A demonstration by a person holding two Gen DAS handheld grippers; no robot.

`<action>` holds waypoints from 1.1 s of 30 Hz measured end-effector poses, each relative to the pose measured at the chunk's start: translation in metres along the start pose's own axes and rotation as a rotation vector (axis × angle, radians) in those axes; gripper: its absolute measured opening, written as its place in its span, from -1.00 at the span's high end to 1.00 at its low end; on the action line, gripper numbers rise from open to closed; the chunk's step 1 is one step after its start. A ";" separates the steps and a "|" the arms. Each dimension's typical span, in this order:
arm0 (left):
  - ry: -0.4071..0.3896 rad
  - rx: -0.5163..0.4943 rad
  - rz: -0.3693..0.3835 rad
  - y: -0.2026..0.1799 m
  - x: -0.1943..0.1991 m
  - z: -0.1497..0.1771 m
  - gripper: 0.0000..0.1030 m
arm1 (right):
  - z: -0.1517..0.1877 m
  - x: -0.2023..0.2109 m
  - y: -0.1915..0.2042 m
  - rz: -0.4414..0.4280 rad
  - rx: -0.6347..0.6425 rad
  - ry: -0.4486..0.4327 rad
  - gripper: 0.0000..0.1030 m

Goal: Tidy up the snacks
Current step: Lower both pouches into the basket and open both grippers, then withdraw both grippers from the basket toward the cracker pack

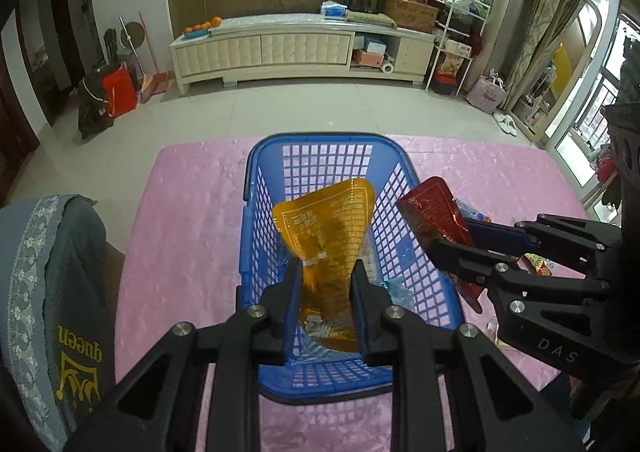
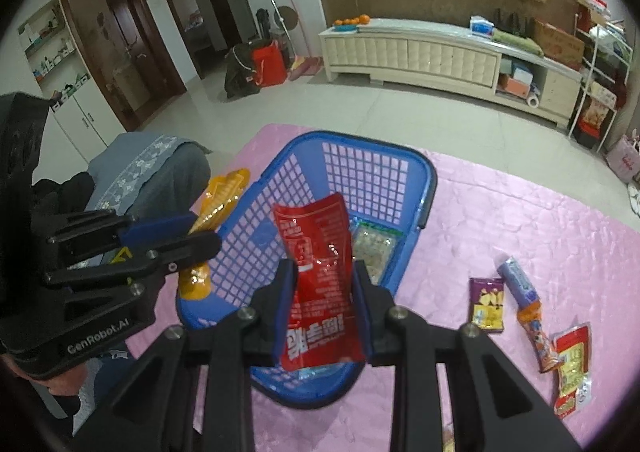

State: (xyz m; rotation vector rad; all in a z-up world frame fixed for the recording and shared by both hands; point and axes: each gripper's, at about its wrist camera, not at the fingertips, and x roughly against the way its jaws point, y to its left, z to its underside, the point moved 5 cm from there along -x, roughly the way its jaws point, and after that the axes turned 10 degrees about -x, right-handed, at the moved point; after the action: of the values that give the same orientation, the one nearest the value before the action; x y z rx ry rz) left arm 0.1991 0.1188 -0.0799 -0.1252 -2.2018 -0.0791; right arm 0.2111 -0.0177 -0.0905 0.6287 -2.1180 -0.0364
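One big pink cloth (image 2: 520, 220) covers the table. On it sits a blue basket (image 1: 256, 172) with holes in its sides. A clear pack of little snacks (image 2: 374, 248) lies at the bottom of the basket.

The left gripper (image 1: 326, 284) is closed tight on an orange snack bag (image 1: 332, 224). The bag sticks up from between the fingers and hangs over the inside of the basket. The right gripper (image 2: 324, 280) is closed tight on a red snack bag (image 2: 316, 252). That bag is also up in the air over the basket, a bit to the right of the orange one.

Three more snacks lie on the cloth to the right of the basket. There is a red and yellow pack (image 2: 572, 368), a long purple and orange tube (image 2: 528, 312), and a small purple pack (image 2: 487, 304). They are near each other, apart from the basket.
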 end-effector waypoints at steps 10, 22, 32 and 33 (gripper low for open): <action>0.035 0.012 0.034 0.008 -0.031 -0.001 0.55 | -0.005 -0.033 -0.005 -0.008 -0.013 0.055 0.36; 0.044 0.022 0.011 0.018 -0.035 -0.001 -0.03 | -0.013 -0.044 -0.017 0.032 -0.040 0.072 -0.22; 0.033 0.030 0.002 0.013 -0.012 0.007 -0.19 | -0.009 -0.019 -0.015 0.038 -0.040 0.044 -0.52; 0.032 0.028 0.002 0.012 -0.011 0.006 -0.19 | -0.008 -0.015 -0.015 0.040 -0.039 0.040 -0.52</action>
State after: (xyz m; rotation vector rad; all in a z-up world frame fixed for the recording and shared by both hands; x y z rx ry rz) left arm 0.2018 0.1309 -0.0922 -0.1099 -2.1704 -0.0485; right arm 0.2306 -0.0221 -0.1009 0.5590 -2.0858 -0.0420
